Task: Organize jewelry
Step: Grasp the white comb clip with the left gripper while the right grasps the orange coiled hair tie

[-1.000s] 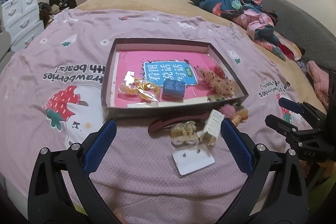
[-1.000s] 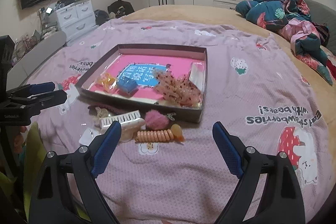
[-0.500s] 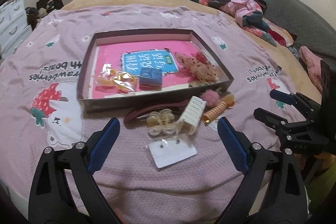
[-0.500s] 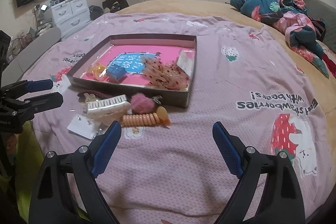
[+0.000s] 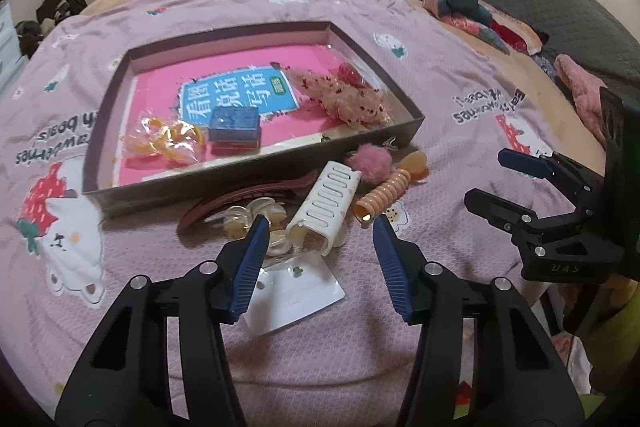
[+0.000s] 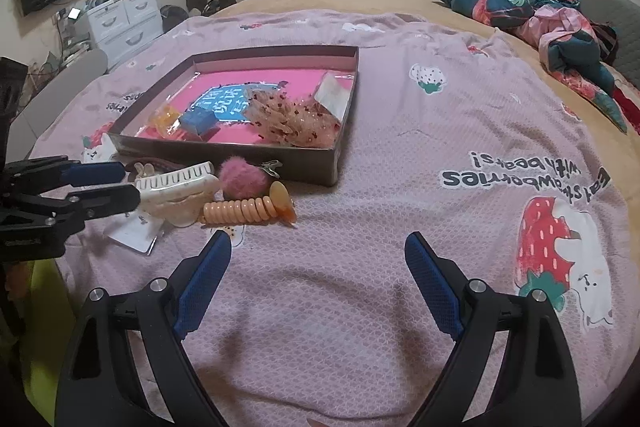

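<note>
Jewelry lies in a heap on the bed, just in front of the box (image 5: 404, 135). Left gripper (image 5: 318, 227) hangs over the heap, fingers (image 5: 250, 259) partly spread and empty, flanking the white claw clip (image 5: 328, 203) with a card (image 5: 296, 287) below them. Right gripper (image 6: 318, 247) has fingers (image 6: 202, 283) wide and empty over the blanket (image 6: 460, 131), near the coil tie (image 6: 240, 211) and pink pompom (image 6: 242, 177).

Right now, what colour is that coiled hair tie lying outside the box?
Peach-orange; the coiled hair tie shows best in the right wrist view.
</note>
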`<state>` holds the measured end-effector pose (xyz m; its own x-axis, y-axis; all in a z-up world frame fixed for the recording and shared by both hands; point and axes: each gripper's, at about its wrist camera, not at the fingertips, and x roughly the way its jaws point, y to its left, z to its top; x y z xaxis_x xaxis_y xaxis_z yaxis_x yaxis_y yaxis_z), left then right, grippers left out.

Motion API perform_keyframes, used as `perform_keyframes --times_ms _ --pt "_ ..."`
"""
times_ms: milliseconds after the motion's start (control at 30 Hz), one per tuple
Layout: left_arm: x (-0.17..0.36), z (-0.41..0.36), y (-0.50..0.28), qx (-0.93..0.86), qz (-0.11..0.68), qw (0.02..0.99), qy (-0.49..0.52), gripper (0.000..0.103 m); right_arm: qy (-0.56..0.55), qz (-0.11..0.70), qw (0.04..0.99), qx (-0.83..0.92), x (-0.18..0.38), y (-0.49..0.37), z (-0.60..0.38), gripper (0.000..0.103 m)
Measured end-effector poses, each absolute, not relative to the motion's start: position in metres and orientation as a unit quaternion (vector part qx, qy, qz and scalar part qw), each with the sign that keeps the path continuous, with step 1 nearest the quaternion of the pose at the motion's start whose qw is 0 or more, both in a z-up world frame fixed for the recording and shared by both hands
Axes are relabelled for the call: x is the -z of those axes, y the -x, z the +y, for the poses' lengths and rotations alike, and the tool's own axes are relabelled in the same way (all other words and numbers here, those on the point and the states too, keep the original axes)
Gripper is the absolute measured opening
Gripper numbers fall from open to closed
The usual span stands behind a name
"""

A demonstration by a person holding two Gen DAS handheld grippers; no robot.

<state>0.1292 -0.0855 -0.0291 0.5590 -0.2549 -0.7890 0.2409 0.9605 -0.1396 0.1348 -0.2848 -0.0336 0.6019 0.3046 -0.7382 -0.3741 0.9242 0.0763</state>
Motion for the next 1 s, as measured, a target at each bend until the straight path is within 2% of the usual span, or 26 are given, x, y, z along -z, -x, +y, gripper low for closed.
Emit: perform_keyframes --times_ms 300,567,867,1000 --pt "0.04 -0.096 -0.142 0.149 0.459 0.876 -0.01 0.044 0.055 0.413 0.885 -0.209 0.048 -0.15 -0.274 0.087" --pt "0.051 -0.101 -0.151 0.151 0.472 0.868 -0.015 0.039 0.068 0.42 0.874 -0.233 0.055 -0.171 -0.265 0.049" --pt "0.056 -0.099 -0.158 0.152 0.477 0.866 -0.007 0.027 0.076 0.417 0.866 -0.265 0.055 -0.18 -0.254 0.022" --pt "0.057 -0.1 -0.158 0.156 0.477 0.865 -0.004 0.025 0.072 0.417 0.861 -0.281 0.055 -0.182 -0.251 0.012"
